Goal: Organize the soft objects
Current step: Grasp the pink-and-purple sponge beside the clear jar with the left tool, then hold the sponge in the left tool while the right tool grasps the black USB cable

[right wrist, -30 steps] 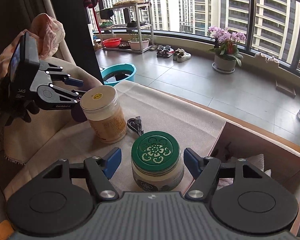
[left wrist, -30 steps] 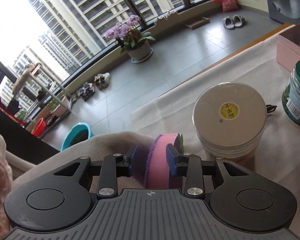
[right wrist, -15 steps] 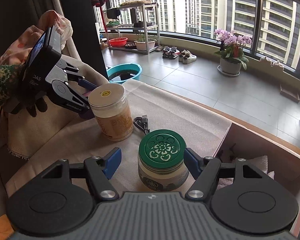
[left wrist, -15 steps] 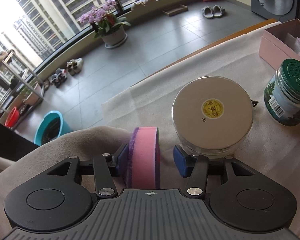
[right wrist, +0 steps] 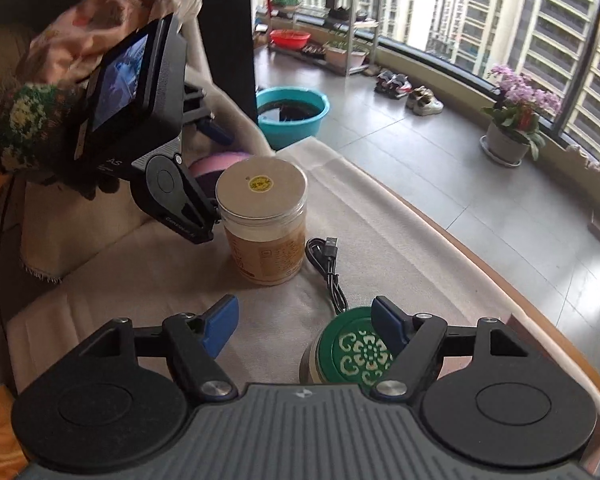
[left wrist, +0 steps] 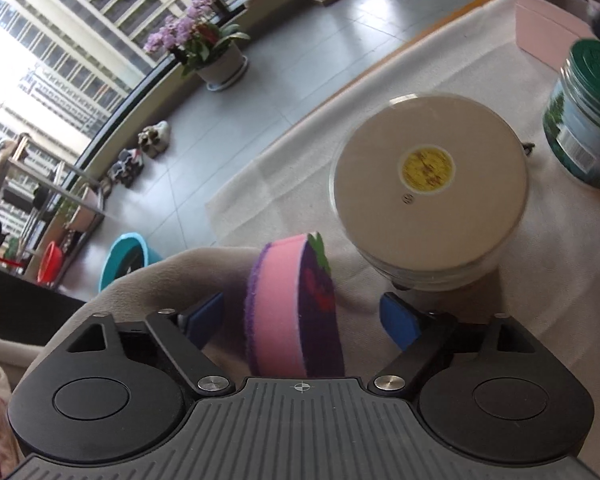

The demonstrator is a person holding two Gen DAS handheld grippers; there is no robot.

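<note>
A round pink-and-purple sponge stands on its edge on the beige cloth, leaning a little. My left gripper straddles it with jaws opening wide, and neither blue pad touches it. In the right wrist view the sponge shows as a pink patch behind the left gripper's body, which a gloved hand holds. My right gripper hovers over bare cloth, its jaws opening with nothing between them. A green-lidded jar sits partly under its right finger.
A tall jar with a beige lid stands just right of the sponge. The green-lidded jar and a pink box are farther right. A black USB cable lies between the jars. The table's wooden edge runs along the far side.
The left jaws have spread wide and let go of the sponge, which now stands free. The right gripper has shifted left, so the green jar went from between its jaws to under its right finger.
</note>
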